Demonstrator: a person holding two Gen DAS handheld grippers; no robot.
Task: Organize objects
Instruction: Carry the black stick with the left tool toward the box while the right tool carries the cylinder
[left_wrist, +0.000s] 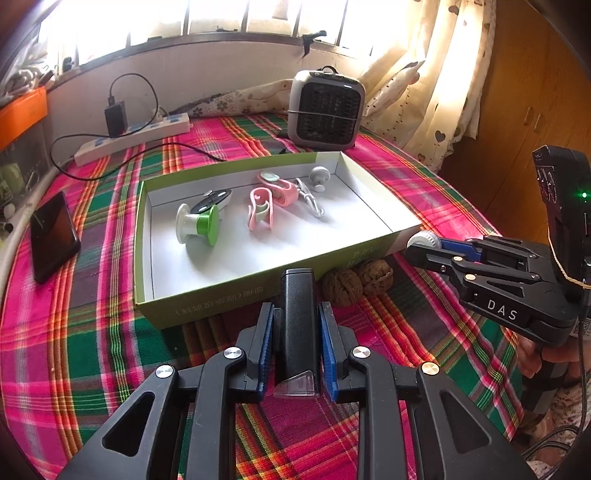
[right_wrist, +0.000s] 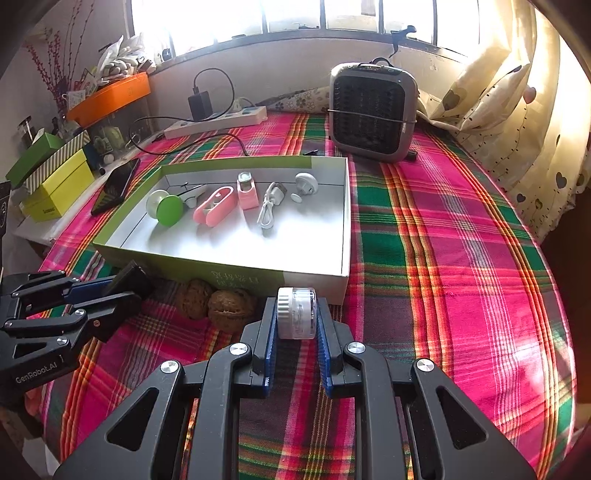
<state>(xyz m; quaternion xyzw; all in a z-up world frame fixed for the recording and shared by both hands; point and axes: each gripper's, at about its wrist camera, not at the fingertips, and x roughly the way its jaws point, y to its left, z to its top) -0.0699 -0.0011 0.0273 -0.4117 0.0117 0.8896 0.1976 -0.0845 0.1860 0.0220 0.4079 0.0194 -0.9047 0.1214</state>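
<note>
Before the green box (left_wrist: 258, 291), the left hand-held gripper (left_wrist: 296, 332) clamps a black stick (left_wrist: 296, 314), the right hand-held gripper (right_wrist: 296, 317) a clear jar (right_wrist: 296, 313).

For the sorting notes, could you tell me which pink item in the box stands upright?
The pink clip beside the white cable stands upright; the other pink holder, by the green spool, lies flat.

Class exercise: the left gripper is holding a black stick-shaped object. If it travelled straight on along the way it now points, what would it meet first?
Most likely the near green wall of the open cardboard box: the black stick-shaped object in the left gripper points at it. Depth is unclear, so it might pass over the rim.
</note>
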